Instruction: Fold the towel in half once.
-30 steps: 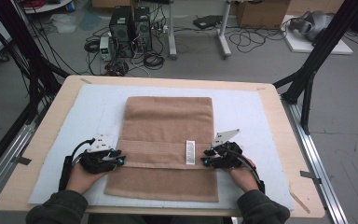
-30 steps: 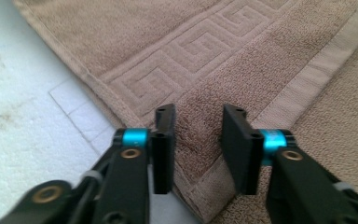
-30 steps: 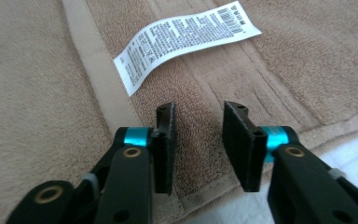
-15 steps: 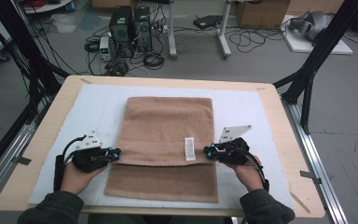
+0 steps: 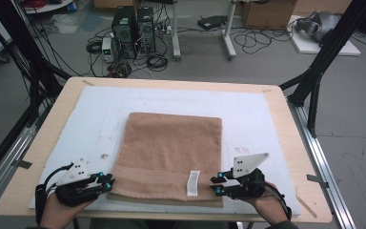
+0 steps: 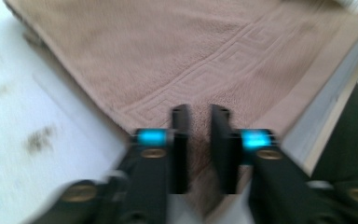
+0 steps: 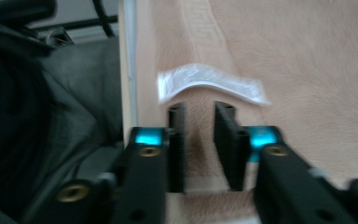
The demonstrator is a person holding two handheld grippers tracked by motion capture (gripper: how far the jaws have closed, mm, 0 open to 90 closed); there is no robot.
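Both grippers sit at the table's near edge with jaws just reopened, a narrow gap apart, nothing pinched: left gripper (image 5: 106, 182) at the folded brown towel's (image 5: 171, 152) near-left corner, right gripper (image 5: 216, 184) at its near-right, the towel's long axis running far

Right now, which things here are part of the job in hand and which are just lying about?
In the job:
- brown towel, folded on the white mat
- left gripper at its near left corner
- right gripper at its near right corner

Lying about:
- computer towers on the floor
- cardboard box
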